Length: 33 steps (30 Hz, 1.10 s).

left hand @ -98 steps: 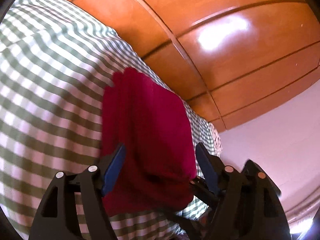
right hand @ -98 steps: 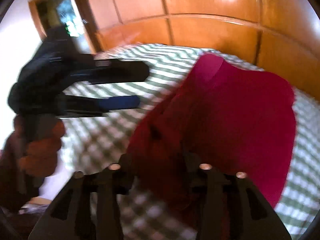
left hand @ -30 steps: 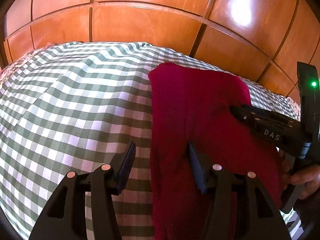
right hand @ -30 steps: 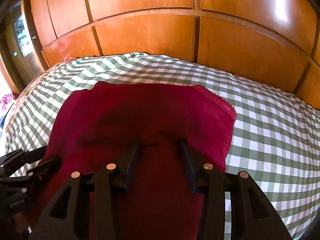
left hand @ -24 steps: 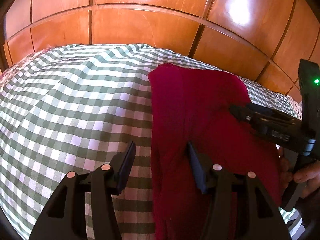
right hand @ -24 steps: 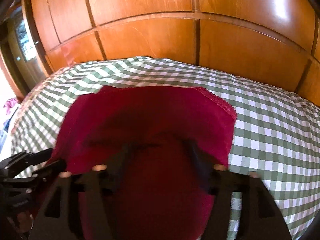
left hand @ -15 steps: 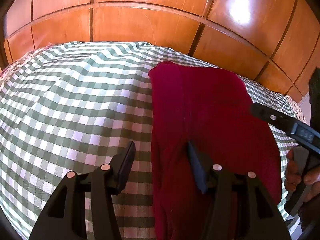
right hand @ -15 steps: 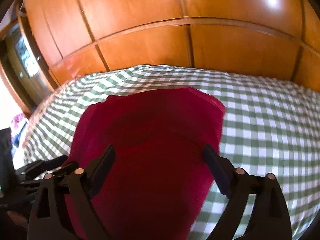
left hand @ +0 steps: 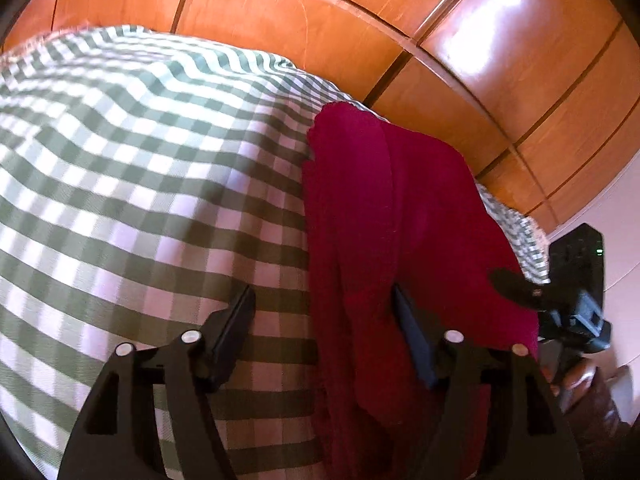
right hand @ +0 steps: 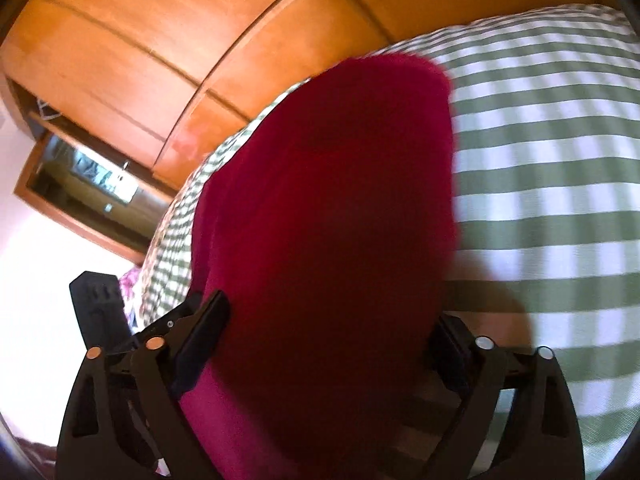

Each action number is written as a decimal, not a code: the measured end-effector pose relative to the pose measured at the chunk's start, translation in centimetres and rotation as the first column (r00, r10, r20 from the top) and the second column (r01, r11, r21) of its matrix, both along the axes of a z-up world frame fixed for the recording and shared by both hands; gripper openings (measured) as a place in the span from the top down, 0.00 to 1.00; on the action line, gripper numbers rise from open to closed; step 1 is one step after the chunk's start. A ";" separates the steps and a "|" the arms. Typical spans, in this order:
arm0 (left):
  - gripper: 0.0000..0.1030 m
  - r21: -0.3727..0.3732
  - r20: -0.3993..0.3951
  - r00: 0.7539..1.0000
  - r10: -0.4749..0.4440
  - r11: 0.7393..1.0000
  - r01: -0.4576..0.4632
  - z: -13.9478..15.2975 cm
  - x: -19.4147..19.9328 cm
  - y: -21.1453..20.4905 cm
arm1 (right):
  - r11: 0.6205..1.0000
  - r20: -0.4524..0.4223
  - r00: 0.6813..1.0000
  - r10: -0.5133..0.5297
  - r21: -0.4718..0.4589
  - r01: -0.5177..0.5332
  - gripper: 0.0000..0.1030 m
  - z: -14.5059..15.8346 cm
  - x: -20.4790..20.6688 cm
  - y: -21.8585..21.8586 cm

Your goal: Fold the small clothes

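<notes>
Because the crimson garment (left hand: 384, 216) lies flat on the green-checked bedspread (left hand: 132, 168), running from 6 o'clock up toward 1 o'clock in the left wrist view, it sits where either tool can reach a long edge without dragging the cloth off the bed. The left gripper (left hand: 324, 320) stands with its jaws spread wide, one finger over bare checks at 7 o'clock and the other over the cloth's raised fold at 5 o'clock; it straddles that left border and clamps nothing, which I judge is a ready stance for taking the edge. Off at 4 o'clock the right tool shows, held clear of the fabric.

From the right wrist view the garment (right hand: 332, 220) fills the centre, and the right gripper (right hand: 332, 340) is likewise parted wide, its fingers on either side of the near end, holding nothing. The picture is blurred, so whether the pads touch cloth I cannot tell. Behind the bed stand orange wooden wardrobe doors (left hand: 440, 40).
</notes>
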<state>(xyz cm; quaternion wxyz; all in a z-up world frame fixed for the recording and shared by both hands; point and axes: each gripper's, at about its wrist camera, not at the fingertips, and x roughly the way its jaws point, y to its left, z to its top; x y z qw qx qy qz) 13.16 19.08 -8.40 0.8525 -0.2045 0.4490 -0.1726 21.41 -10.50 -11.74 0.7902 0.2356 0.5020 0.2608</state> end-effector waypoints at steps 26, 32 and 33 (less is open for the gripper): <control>0.76 0.117 0.012 0.839 -0.543 0.834 0.539 4.2 7.1 -33.0 | 0.871 0.166 0.879 -0.446 -0.144 0.469 0.54 6.7 -7.6 -24.3; 0.66 0.180 -0.001 0.854 -0.519 0.840 0.511 2.7 7.3 -34.3 | 0.805 0.097 0.819 -0.565 -0.154 0.573 0.20 2.6 -9.3 -26.6; 0.64 0.203 0.010 0.859 -0.512 0.842 0.499 3.1 6.9 -34.1 | 0.799 0.109 0.815 -0.569 -0.165 0.579 0.19 3.1 -9.4 -26.8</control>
